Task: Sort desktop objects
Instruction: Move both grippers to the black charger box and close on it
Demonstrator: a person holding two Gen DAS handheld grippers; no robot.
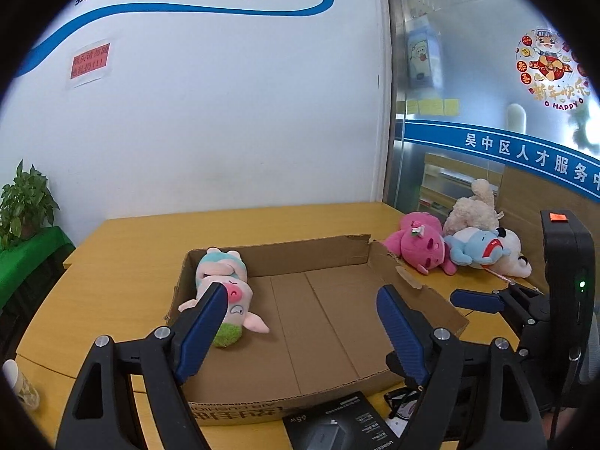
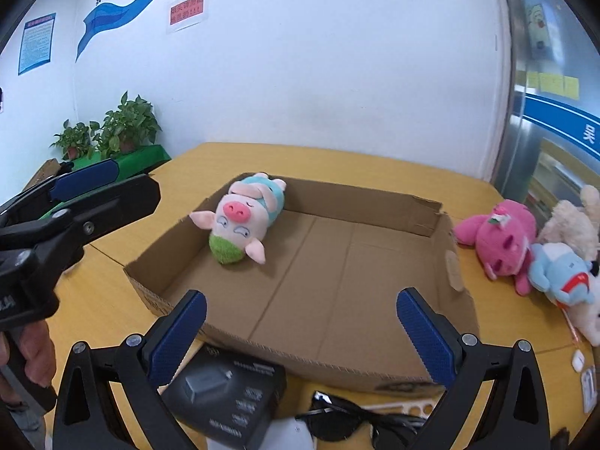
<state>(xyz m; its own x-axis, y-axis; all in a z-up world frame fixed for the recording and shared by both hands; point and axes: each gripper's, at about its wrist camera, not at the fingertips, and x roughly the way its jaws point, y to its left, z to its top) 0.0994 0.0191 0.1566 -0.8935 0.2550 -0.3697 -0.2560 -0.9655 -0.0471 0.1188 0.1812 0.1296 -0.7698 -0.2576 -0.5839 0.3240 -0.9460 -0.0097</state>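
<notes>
Two hand-held grippers hang over the near edge of the tabletop (image 2: 112,300), each with its blue-padded jaws spread wide and nothing between them: the left hand-held gripper (image 1: 300,322) and the right hand-held gripper (image 2: 300,333). Just beneath them lies a black box (image 2: 228,390) with small white print; "65W" can be read on it in the left view, the rest is too small to make out. Dark sunglasses (image 2: 337,422) lie beside it. Past these sits a shallow cardboard tray (image 2: 337,262) with printed characters on its near wall that cannot be read. Inside, in its far left corner, a plush pig (image 2: 243,221) lies on its back, pink snout, teal-and-pink striped body, green tuft on its head. Right of the tray, on the tabletop, a pink plush (image 2: 498,236), a light blue plush (image 2: 562,273) and a cream plush (image 2: 573,221) lie heaped together, touching. A window sticker (image 1: 551,67) reads "HAPPY".
</notes>
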